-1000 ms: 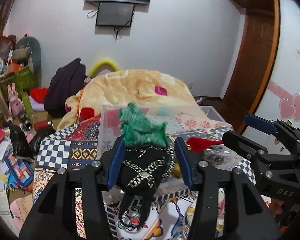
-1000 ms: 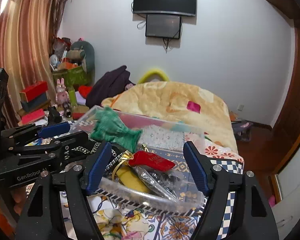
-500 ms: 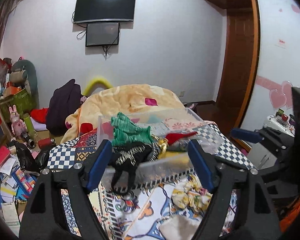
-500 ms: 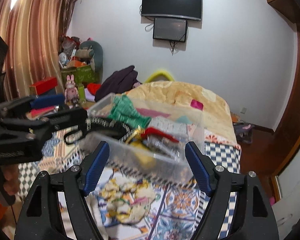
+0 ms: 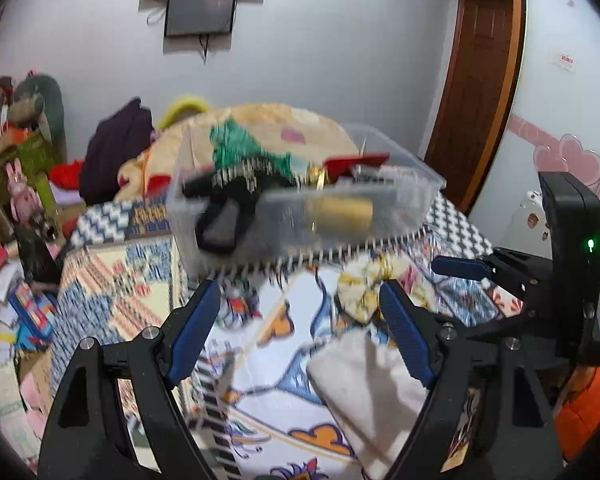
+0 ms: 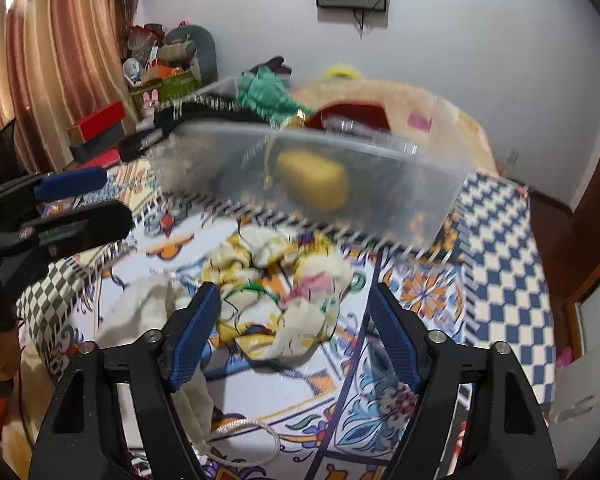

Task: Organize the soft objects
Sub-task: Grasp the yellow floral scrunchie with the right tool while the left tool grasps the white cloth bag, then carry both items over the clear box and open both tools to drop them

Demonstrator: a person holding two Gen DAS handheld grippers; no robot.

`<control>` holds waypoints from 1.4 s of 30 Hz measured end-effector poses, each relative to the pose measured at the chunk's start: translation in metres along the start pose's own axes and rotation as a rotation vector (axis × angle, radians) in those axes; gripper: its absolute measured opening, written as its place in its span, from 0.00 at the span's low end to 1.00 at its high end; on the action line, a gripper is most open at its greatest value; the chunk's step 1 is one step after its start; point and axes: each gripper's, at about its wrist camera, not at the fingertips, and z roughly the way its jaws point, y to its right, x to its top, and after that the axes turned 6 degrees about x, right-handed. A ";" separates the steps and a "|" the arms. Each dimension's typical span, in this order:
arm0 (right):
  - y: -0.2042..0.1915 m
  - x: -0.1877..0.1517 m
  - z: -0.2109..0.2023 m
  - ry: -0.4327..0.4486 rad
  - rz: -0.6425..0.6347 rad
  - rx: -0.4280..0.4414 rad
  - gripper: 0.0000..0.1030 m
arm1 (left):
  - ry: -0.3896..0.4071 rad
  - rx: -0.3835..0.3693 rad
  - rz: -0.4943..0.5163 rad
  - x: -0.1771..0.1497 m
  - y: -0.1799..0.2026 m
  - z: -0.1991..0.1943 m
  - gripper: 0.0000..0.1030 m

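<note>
A clear plastic bin (image 5: pixel 400 196) (image 6: pixel 432 192) stands on the patterned cloth and holds a green knit piece (image 5: pixel 240 148) (image 6: pixel 268 94), a black studded item (image 5: pixel 236 188) hanging over its edge, a red item (image 5: pixel 356 162) and a yellow one (image 6: pixel 314 178). A floral yellow scrunchie (image 6: pixel 276 280) (image 5: pixel 366 284) lies on the cloth in front of the bin, and a cream fabric piece (image 5: pixel 364 384) (image 6: pixel 148 312) lies beside it. My left gripper (image 5: pixel 300 332) is open and empty above the cloth. My right gripper (image 6: pixel 294 336) is open, just before the scrunchie.
The patterned tablecloth (image 6: pixel 496 240) covers the surface. A bed with a peach blanket (image 5: pixel 300 120) lies behind. Cluttered boxes and toys (image 5: pixel 20 184) stand at the left. A white cord loop (image 6: pixel 244 428) lies near the right gripper.
Both grippers have pulled back from the bin and tilted down toward the cloth. The left gripper let go of the black item, which stays over the bin's edge. The scrunchie and cream fabric came into view.
</note>
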 end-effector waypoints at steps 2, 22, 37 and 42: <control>0.000 -0.003 0.002 -0.018 0.002 0.012 0.56 | -0.031 -0.013 -0.005 -0.009 0.000 0.005 0.80; 0.006 -0.018 -0.049 0.100 0.047 -0.032 0.20 | -0.119 -0.108 0.032 -0.045 0.031 0.018 0.61; 0.006 -0.008 -0.076 0.180 0.055 -0.040 0.20 | -0.032 -0.105 0.080 -0.032 0.038 -0.010 0.21; 0.003 0.002 -0.086 0.213 0.033 -0.051 0.20 | 0.037 -0.080 0.069 -0.009 0.033 -0.023 0.21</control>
